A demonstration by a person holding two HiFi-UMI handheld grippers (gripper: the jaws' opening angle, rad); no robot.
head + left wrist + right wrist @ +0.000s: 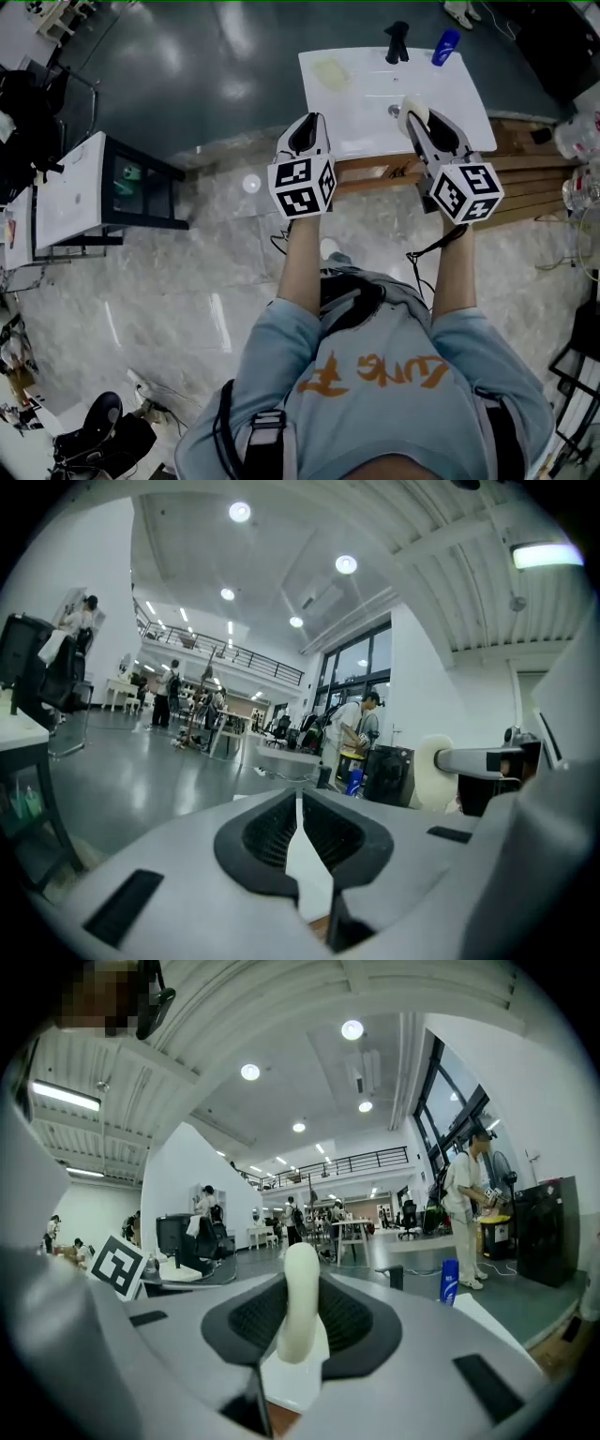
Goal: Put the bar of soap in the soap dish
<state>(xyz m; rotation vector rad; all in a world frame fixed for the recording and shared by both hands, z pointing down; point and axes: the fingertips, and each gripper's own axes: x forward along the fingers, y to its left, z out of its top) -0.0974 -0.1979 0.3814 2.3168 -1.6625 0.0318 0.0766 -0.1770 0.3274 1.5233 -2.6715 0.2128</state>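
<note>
Head view: both grippers reach over the near edge of a white washbasin (361, 108). The right gripper (419, 122) clamps a cream bar of soap (413, 110) upright between its pads. The left gripper (307, 131) has its jaws closed together, nothing in them. The soap dish (330, 73) sits at the basin's far left, well apart from the soap. A black tap (397, 42) and a blue bottle (445, 47) stand along the far edge.
</note>
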